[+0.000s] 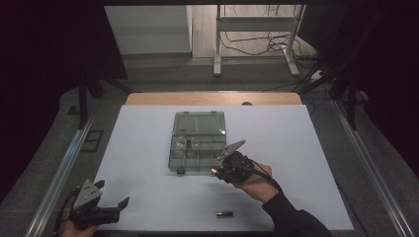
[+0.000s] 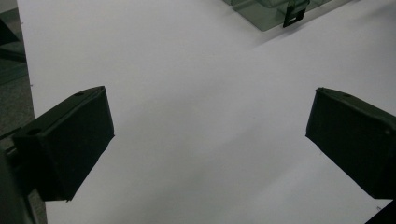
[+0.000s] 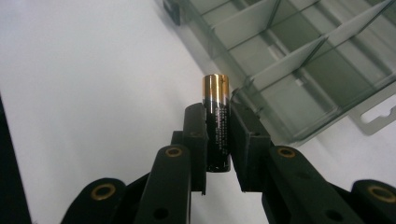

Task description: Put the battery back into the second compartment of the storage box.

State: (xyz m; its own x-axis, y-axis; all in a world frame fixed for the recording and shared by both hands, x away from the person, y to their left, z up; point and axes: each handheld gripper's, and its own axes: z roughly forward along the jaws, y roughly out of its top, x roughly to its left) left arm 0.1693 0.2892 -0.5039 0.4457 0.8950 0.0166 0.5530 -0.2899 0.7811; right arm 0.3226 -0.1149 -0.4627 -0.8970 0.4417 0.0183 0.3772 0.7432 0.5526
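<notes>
A clear plastic compartment box (image 1: 198, 142) lies open in the middle of the white table, its lid flat behind it. My right gripper (image 1: 219, 169) hovers at the box's near right corner, shut on a black and gold battery (image 3: 216, 122) that stands upright between the jaws, its gold end up. In the right gripper view the box's divided cells (image 3: 299, 60) lie just beyond the battery. A second battery (image 1: 224, 214) lies on the table near the front edge. My left gripper (image 1: 118, 207) rests at the near left corner, jaws wide apart over bare table (image 2: 205, 121).
A few small items sit in the box's middle cells (image 1: 190, 144). The box's front latch (image 2: 293, 13) shows at the top of the left gripper view. Metal rails (image 1: 59, 173) run along both sides of the table, and a white frame with cables (image 1: 257, 34) stands beyond it.
</notes>
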